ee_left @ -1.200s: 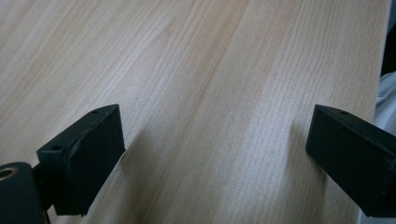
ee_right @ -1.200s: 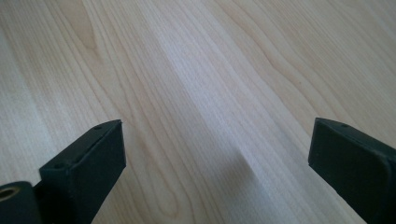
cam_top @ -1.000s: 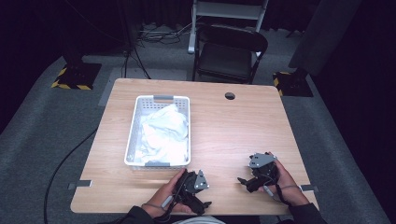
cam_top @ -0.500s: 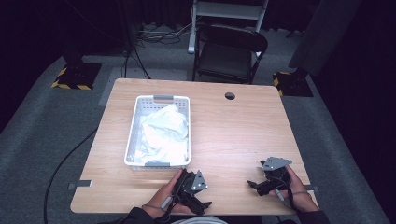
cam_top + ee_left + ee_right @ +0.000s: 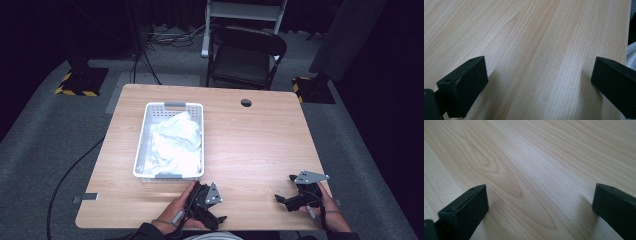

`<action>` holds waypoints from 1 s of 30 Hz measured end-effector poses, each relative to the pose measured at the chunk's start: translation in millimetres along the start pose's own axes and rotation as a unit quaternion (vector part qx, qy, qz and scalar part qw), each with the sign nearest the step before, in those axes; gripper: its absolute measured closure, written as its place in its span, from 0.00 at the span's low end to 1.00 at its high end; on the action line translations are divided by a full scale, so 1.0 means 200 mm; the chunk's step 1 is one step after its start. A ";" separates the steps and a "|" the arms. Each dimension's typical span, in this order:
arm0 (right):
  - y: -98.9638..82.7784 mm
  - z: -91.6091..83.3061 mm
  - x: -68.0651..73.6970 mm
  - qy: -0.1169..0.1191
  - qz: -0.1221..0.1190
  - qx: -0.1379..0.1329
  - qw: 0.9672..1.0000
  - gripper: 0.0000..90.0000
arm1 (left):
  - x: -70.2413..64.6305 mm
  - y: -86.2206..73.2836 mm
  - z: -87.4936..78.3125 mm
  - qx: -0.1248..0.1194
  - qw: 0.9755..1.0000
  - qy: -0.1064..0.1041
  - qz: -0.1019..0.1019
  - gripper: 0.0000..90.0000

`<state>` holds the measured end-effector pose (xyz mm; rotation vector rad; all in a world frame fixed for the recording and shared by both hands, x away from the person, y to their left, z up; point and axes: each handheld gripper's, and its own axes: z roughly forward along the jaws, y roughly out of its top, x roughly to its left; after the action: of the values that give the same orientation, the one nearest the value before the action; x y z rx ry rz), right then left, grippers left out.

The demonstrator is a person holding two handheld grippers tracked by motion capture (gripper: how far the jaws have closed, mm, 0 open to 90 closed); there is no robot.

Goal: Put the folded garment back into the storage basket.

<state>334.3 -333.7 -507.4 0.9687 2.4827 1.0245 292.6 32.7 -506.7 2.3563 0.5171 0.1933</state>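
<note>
Wooden table point(image 5: 250, 145) stands on grey carpet point(image 5: 40, 150), surroundings perhaps dark-curtained.

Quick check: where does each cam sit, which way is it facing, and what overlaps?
High view: above the near edge, looking forward and down on the light wooden table and white slatted plastic basket; both hands, left gripper, right gripper.
Left gripper view: on the left gripper, looking along open black fingers at tabletop.
Right gripper view: same, fingers open over wood grain.
Shared: the tabletop.

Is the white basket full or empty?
Full: crumpled white cloth fills the white basket nearly to its rim.
</note>
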 end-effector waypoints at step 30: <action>-0.05 -0.05 -0.07 -0.025 0.026 -0.001 0.999 0.01 | 0.00 0.00 0.00 -0.001 1.000 0.000 0.000 0.01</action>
<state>334.0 -353.4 -507.4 1.0491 2.4290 1.0055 292.5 32.8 -506.8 2.3552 0.5164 0.1944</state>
